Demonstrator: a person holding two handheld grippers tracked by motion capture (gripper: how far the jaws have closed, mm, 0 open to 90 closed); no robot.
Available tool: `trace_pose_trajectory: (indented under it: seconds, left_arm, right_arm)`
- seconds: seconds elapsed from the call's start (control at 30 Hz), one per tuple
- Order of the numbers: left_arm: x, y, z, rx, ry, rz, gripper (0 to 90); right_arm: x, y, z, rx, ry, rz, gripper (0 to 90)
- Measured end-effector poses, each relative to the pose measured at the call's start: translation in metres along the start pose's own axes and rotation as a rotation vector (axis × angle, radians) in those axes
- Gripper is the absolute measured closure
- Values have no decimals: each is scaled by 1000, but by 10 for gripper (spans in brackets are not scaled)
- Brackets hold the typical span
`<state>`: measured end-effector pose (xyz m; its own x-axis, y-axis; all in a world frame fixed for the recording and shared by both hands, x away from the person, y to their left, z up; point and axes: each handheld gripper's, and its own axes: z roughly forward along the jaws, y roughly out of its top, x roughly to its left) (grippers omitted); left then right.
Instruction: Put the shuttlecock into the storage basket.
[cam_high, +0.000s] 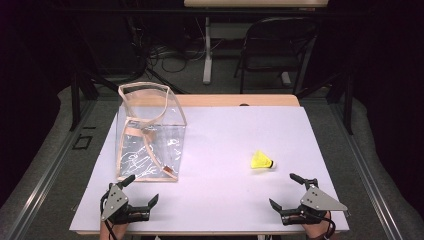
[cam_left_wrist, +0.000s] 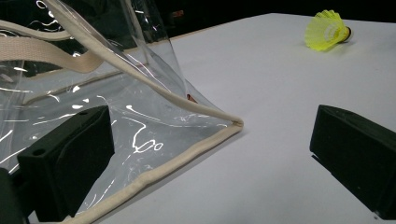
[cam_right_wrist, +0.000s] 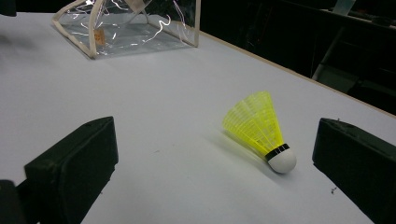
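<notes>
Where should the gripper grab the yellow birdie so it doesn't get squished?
Probably by the white cork tip of the shuttlecock. It lies on its side, tip toward the open right gripper. Come in low from that near side, one jaw each side; the feathery yellow skirt looks thin and bendy.

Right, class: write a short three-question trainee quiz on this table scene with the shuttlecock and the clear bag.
1. True or false: the yellow shuttlecock lies inside the clear bag.
2. Which gripper is nearer the shuttlecock: A, left gripper, or B, right gripper?
3. Fill in: both grippers' jaws stand ____.

Key: 1 false, it lies on the table. 2 B. 3 open.
</notes>
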<state>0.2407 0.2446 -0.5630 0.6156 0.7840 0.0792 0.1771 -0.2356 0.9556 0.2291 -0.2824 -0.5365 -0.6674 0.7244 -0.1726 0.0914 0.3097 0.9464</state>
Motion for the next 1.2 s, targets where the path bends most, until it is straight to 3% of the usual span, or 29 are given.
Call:
trace_pose_trajectory:
  seconds: [0.57,1.2]
  left_arm:
    - [-2,1,1,-5,-8,8,0]
    - [-2,1,2,1,-10,17,0]
  right_arm:
    - [0,0,2,20,-14,0,0]
    - [-2,3,12,94,-2,-4,0]
